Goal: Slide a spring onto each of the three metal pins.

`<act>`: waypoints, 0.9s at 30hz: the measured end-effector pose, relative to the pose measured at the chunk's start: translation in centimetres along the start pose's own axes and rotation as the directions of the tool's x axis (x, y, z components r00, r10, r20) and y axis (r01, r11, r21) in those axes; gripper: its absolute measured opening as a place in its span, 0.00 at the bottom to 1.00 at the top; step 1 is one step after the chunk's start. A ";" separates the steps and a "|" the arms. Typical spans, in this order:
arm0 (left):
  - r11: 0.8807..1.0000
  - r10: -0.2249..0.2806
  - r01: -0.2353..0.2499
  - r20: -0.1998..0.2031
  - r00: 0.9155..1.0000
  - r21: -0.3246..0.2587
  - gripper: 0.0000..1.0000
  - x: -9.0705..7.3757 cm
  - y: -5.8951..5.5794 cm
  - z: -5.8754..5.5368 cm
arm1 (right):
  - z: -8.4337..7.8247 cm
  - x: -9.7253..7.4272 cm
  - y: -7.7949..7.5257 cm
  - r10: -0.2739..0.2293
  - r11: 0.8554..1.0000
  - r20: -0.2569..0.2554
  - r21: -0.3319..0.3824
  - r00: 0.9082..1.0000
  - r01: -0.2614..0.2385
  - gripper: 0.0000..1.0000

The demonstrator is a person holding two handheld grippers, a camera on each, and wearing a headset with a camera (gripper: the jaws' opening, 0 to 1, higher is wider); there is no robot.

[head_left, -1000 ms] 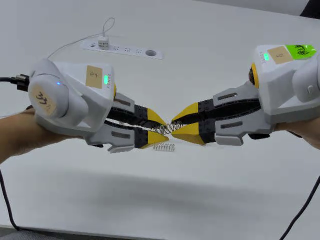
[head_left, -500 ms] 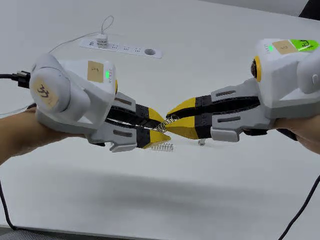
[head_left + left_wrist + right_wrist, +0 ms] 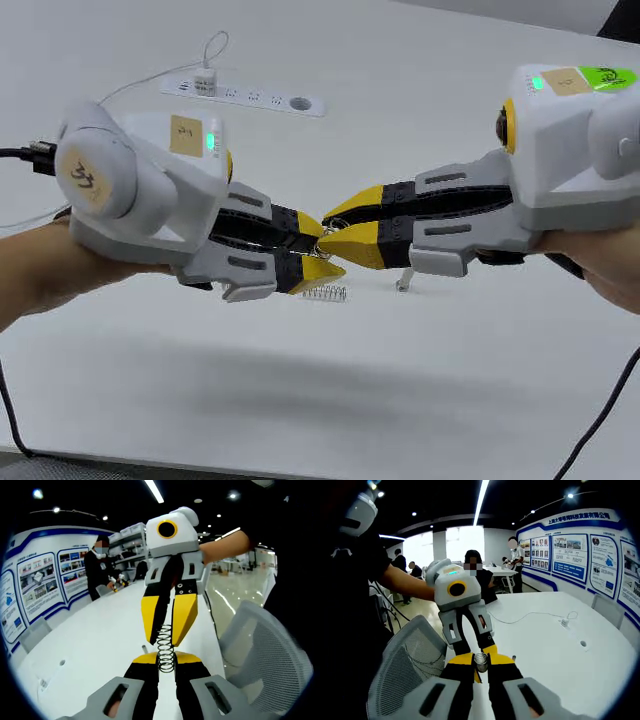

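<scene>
Left hand-held gripper [image 3: 328,252] and right hand-held gripper [image 3: 330,230] have drawn tip to tip since a second ago; both sets of jaws are narrow, nipped on one spring [image 3: 165,652] held above the bench [image 3: 400,120]; any pin inside it is not discernible. A loose spring [image 3: 325,293] and a metal pin [image 3: 404,281] lie beneath; a fitting is judged under way.

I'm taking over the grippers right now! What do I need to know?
Left gripper: shut on one end of a spring, held above the table.
Right gripper: shut on that spring's other end.
On the table: a second spring and one metal pin, which looks bare.
Done: nothing sure; whether a pin sits inside the held spring is hidden.
Left: probably all three pins.
</scene>
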State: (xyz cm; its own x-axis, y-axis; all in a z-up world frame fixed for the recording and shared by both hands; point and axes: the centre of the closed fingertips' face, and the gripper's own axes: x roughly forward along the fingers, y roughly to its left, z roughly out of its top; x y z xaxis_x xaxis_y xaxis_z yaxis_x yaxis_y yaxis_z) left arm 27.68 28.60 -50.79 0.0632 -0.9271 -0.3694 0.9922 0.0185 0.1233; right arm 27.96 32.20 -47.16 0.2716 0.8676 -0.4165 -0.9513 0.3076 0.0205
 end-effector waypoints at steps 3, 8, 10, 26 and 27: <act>1.000 0.006 -0.006 0.005 1.000 -0.012 0.11 -0.1 0.0 -0.2 | -0.1 0.0 0.1 -0.007 1.000 -0.004 0.000 1.000 0.007 0.10; 0.998 0.028 -0.026 0.032 0.999 -0.059 0.13 -0.6 0.2 -0.2 | 0.0 0.1 -0.1 -0.021 1.000 -0.001 -0.002 1.000 0.021 0.10; 0.997 0.047 -0.045 0.027 0.999 -0.064 0.18 -0.8 0.5 -0.4 | 0.0 0.0 -0.4 -0.035 0.999 -0.004 -0.007 0.999 0.035 0.10; 0.973 0.210 -0.206 0.026 0.977 -0.108 0.63 -3.2 3.8 -0.7 | -0.9 -3.0 -5.1 -0.226 0.973 -0.037 0.039 0.973 0.228 0.10; 0.970 0.214 -0.208 0.037 0.976 -0.121 0.66 -3.4 3.9 -0.5 | -1.3 -3.4 -5.5 -0.242 0.969 -0.045 0.047 0.969 0.244 0.10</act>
State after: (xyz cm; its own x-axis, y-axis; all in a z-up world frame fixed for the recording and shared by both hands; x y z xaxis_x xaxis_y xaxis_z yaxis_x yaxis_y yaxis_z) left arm 31.39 32.06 -49.52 0.2703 -0.9150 -0.2996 0.9628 0.2567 0.0848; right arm 32.08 27.02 -46.98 0.4872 0.7489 -0.4492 -0.8482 0.5283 -0.0393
